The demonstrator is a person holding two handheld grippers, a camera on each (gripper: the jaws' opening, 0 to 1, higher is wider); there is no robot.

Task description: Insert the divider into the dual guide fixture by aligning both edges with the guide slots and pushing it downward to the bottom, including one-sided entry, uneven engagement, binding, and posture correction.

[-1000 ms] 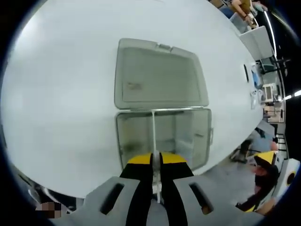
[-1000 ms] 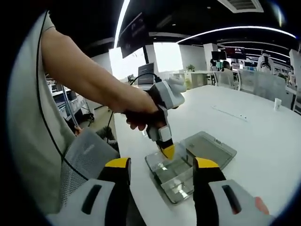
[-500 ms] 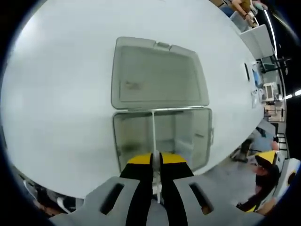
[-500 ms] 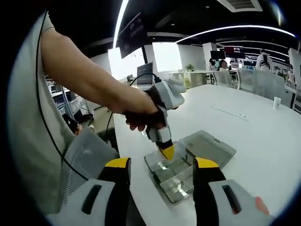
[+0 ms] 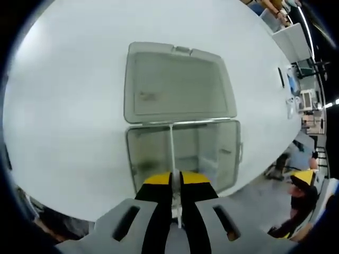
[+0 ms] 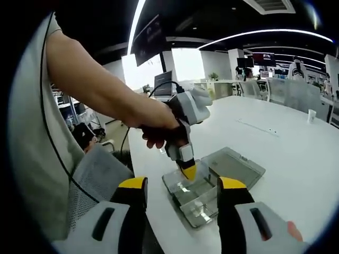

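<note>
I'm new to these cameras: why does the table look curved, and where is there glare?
Left gripper view: fisheye bends the white table into a dome around the clear box. Right gripper view: ceiling light strips and the window blow out white.

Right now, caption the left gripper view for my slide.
Left gripper shut on a clear divider, held upright over the open clear box on the white table.

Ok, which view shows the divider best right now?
The left gripper view: the divider runs edge-on from the shut left hand-held gripper across the clear box. The right gripper view shows it only faintly under that gripper's yellow tips.
</note>
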